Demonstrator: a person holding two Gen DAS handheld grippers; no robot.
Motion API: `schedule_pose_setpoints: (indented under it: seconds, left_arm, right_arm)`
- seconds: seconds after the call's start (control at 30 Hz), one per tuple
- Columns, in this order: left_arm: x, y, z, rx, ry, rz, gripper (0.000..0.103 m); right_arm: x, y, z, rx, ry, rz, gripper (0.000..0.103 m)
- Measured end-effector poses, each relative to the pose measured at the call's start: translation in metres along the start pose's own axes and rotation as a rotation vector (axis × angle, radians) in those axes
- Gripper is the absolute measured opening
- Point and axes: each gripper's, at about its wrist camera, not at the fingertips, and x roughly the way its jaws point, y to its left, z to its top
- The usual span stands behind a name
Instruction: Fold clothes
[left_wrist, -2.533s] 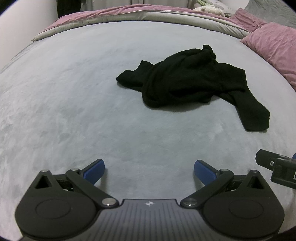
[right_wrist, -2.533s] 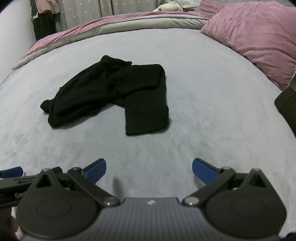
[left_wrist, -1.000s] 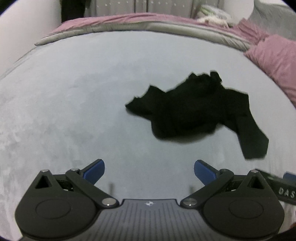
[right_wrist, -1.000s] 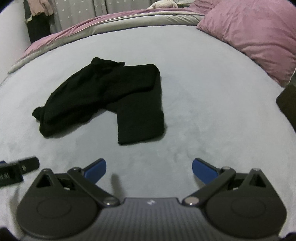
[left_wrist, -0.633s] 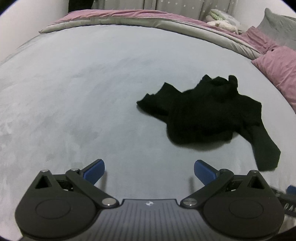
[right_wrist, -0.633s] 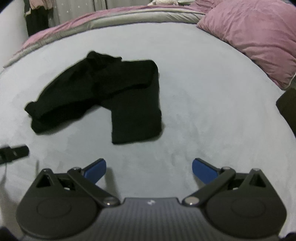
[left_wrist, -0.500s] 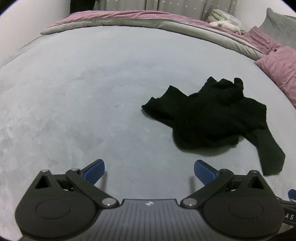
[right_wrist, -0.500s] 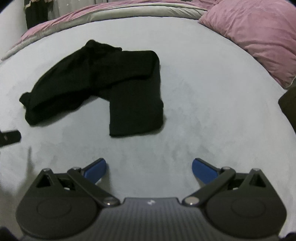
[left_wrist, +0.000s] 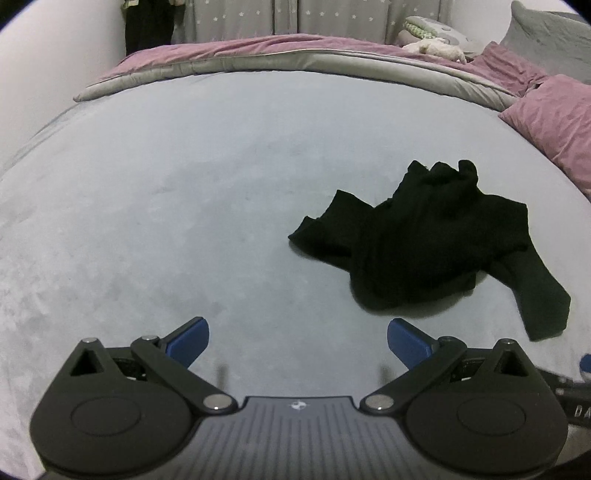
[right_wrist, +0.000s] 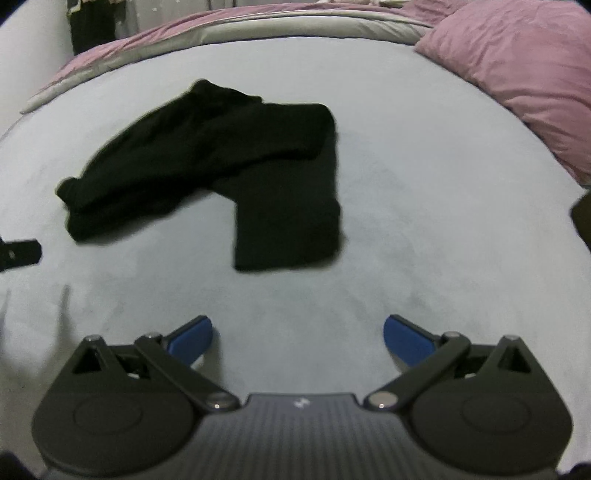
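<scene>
On the grey bedspread (left_wrist: 184, 206) ahead of you lies the task's garment, a black sweater (left_wrist: 424, 243), crumpled in a heap with one sleeve (right_wrist: 288, 221) stretched flat toward you and the other bunched off to the left. Your left hand-held gripper (left_wrist: 297, 338) hovers over bare bedspread with its blue fingertips (left_wrist: 188, 338) spread wide and nothing between them; the sweater sits ahead and to its right. Your right hand-held gripper (right_wrist: 297, 336) is likewise spread wide and empty, near the end of the flat sleeve but not touching it.

You appear to be at the very first step: approach, with no fold begun. The next move calls for you to bring each hand-held gripper to an edge of the sweater, pinch a single layer of cloth, and pull the heap out flat. Pink pillows (right_wrist: 517, 74) lie well apart on the right, so they should not interfere.
</scene>
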Motion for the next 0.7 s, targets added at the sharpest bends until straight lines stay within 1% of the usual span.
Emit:
schedule_pose_setpoints:
  seconds: [0.13,0.2,0.3,0.37,0.43,0.47,0.5,0.53,0.6,0.63,0.7]
  left_arm:
    - [0.005,0.011,0.002,-0.060,0.047,-0.033,0.103]
    - [0.006,0.016,0.002,-0.068,0.055,-0.030,0.103]
    - [0.007,0.024,0.002,-0.071,0.067,-0.019,0.103]
    - [0.007,0.031,0.002,-0.087,0.073,-0.021,0.103]
    - [0.007,0.039,0.002,-0.112,0.082,-0.033,0.103]
    - [0.007,0.042,0.002,-0.122,0.084,-0.040,0.103]
    - [0.006,0.044,0.002,-0.129,0.085,-0.045,0.103]
    - [0.006,0.045,0.002,-0.133,0.085,-0.045,0.103]
    - [0.007,0.047,0.002,-0.137,0.085,-0.038,0.103]
    - [0.007,0.047,0.002,-0.138,0.085,-0.034,0.103]
    - [0.008,0.047,0.002,-0.141,0.087,-0.036,0.103]
  right_arm:
    - [0.000,0.011,0.017,-0.008,0.007,0.024,0.103]
    - [-0.002,0.022,0.026,-0.036,-0.019,0.038,0.103]
    - [0.001,0.038,0.038,-0.069,-0.048,0.088,0.103]
    - [0.004,0.044,0.046,-0.069,-0.038,0.108,0.101]
    - [0.007,0.050,0.054,-0.067,-0.027,0.127,0.098]
    - [0.008,0.053,0.059,-0.063,-0.032,0.135,0.097]
    - [0.010,0.056,0.063,-0.059,-0.037,0.143,0.095]
    - [0.010,0.058,0.066,-0.053,-0.039,0.152,0.091]
    - [0.012,0.062,0.072,-0.044,-0.044,0.167,0.088]
    - [0.013,0.069,0.077,-0.048,-0.065,0.167,0.086]
    - [0.017,0.074,0.085,-0.045,-0.067,0.174,0.084]
